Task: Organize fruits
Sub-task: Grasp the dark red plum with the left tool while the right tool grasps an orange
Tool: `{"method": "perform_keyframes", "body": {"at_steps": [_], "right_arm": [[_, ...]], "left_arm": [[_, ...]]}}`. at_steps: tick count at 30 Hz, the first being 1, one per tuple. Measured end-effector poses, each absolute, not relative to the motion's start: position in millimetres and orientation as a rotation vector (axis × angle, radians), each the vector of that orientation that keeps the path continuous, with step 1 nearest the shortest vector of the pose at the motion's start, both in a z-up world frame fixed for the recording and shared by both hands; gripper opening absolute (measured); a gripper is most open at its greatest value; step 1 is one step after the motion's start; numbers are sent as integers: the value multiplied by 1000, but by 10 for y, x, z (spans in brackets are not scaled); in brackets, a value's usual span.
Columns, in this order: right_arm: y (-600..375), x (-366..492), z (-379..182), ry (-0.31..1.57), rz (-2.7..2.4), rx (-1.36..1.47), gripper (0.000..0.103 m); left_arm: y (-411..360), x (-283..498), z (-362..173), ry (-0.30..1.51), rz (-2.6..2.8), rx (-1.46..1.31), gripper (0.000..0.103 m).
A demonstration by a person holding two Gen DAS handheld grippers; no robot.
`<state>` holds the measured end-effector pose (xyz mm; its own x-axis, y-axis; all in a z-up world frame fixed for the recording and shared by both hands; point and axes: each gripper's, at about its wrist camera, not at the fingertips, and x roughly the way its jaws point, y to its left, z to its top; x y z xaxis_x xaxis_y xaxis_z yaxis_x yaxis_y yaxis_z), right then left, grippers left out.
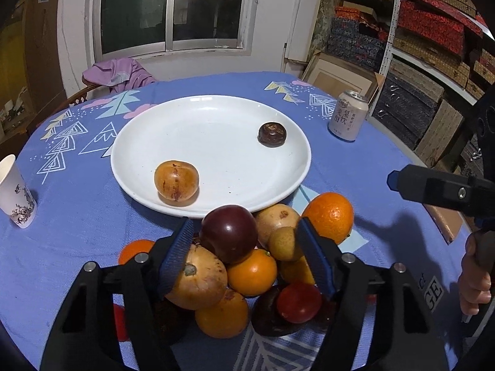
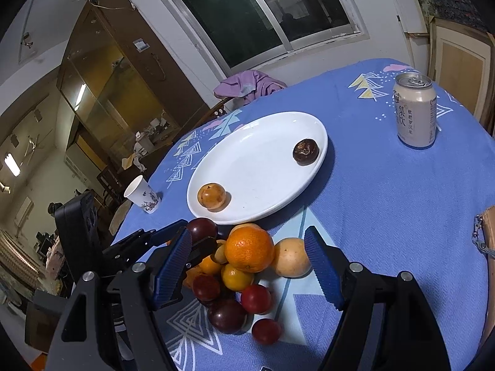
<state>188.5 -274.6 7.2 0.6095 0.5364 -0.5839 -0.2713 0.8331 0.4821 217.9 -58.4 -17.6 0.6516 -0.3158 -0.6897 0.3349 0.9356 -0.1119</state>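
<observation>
A heap of fruit lies on the blue tablecloth just in front of a white plate [image 1: 216, 142] [image 2: 256, 170]. A dark purple plum [image 1: 229, 233] [image 2: 202, 228] tops the heap, with oranges [image 1: 329, 216] [image 2: 249, 249], tan fruits and red ones around it. My left gripper [image 1: 244, 225] [image 2: 191, 238] straddles the plum; its blue pads [image 1: 178, 247] stand a little off it on both sides. My right gripper [image 2: 247, 238] [image 1: 399, 181] hangs open over the big orange, holding nothing. On the plate sit an orange-brown fruit [image 1: 176, 182] [image 2: 212, 196] and a dark brown one [image 1: 272, 134] [image 2: 305, 151].
A drink can [image 1: 348, 119] [image 2: 416, 114] stands right of the plate and a paper cup [image 1: 15, 191] [image 2: 142, 194] at the table's left edge. A purple cloth [image 1: 117, 71] drapes a chair behind. Shelves of boxes [image 1: 433, 46] fill the right wall. A person's hand [image 1: 473, 281] grips the right tool.
</observation>
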Motion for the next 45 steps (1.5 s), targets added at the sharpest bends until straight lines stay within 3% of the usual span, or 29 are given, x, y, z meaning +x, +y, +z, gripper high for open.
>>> {"method": "perform_keyframes", "body": {"at_steps": [5, 15, 23, 40, 45], "right_arm": [[-2738, 1892, 59, 792, 473, 364, 76], [-2726, 1905, 19, 806, 463, 359, 76], [-2735, 1911, 21, 806, 461, 357, 76], [-2492, 1879, -34, 831, 516, 247, 76], [-2393, 1892, -123, 822, 464, 163, 70]], "left_arm": [[-564, 2189, -186, 781, -380, 11, 61], [-467, 2195, -203, 792, -349, 19, 38], [-645, 2091, -259, 776, -268, 165, 38], [-236, 1840, -53, 728, -304, 8, 37], [-97, 1710, 11, 708, -307, -19, 37]]}}
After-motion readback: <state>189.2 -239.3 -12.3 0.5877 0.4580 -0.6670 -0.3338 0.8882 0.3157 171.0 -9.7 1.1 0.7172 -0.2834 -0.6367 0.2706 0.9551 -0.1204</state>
